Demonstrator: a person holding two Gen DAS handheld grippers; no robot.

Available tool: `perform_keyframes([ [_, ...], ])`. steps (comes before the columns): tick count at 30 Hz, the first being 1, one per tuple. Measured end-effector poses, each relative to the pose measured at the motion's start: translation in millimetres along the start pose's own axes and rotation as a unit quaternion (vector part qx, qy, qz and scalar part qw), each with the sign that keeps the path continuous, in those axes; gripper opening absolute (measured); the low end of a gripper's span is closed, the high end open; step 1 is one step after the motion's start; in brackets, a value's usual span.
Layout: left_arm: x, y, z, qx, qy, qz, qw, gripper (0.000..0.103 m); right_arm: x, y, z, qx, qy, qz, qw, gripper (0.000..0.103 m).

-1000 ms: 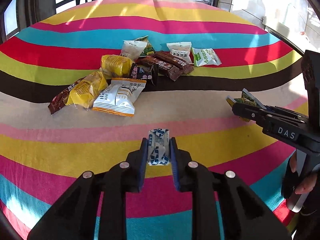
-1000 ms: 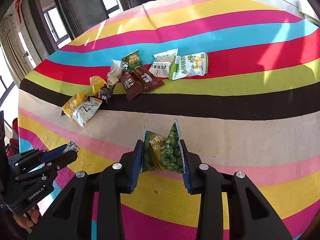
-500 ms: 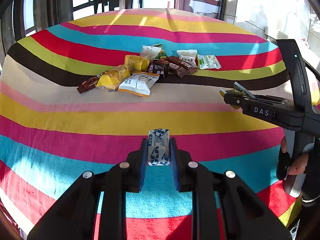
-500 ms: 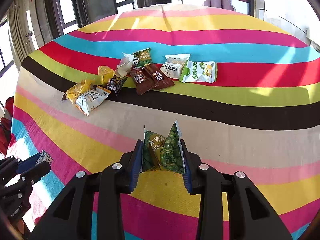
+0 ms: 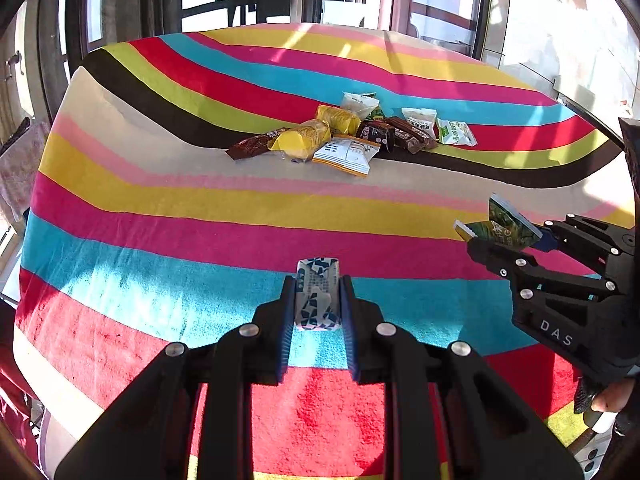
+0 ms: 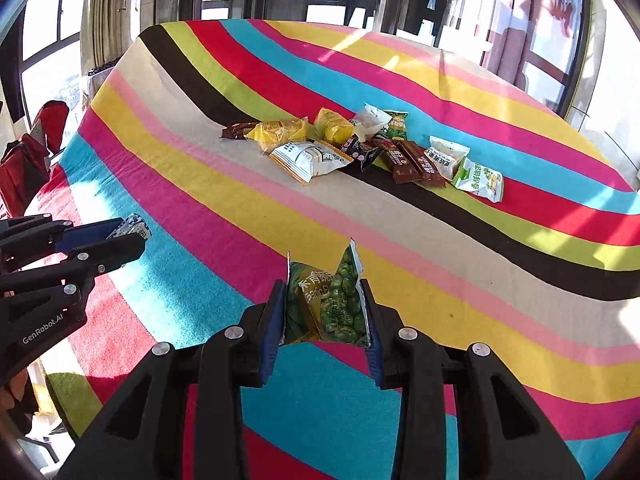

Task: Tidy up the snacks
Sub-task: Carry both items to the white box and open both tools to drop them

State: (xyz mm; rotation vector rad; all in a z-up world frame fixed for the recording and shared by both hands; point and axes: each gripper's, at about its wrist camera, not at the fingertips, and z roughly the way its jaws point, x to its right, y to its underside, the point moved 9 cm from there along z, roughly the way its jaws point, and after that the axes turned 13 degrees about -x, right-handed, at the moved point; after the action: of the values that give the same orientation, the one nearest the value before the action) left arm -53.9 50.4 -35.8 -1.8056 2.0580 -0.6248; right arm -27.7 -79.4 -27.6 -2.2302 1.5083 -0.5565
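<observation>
Only right view reads green pea packet [image 6: 326,304] print, left tongs [image 5: 317,300] gripping blue-white candy [image 5: 317,298]

Glossy plastic snack wrappers [image 5: 352,136] lie on a fuzzy striped cloth [image 5: 160,208].

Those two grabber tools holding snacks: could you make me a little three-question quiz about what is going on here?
1. True or false: the left gripper is shut on a blue-and-white patterned packet.
2. What does the right gripper hold? A) a brown bar B) a green pea packet C) nothing
3. Fill in: the snack pile lies on a ____ cloth.

Key: 1 true; 2 B; 3 striped.
</observation>
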Motion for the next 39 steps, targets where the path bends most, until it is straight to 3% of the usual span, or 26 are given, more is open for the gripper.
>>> perform_keyframes([
  [8,-31,19,-10,0.000,-0.017,-0.024,0.9996,0.021,-46,-1,-11,0.007,0.018,-0.058,0.998,0.035],
  [20,-84,51,-40,0.010,-0.040,-0.064,0.9971,0.021,-111,2,-28,0.014,0.004,-0.128,0.992,0.035],
  [31,-148,110,-72,0.006,-0.067,-0.121,0.9903,0.021,-195,10,-44,0.026,-0.018,-0.214,0.976,0.035],
  [39,-190,167,-83,-0.012,-0.086,-0.178,0.9802,0.021,-258,31,-53,0.024,-0.047,-0.278,0.959,0.035],
])
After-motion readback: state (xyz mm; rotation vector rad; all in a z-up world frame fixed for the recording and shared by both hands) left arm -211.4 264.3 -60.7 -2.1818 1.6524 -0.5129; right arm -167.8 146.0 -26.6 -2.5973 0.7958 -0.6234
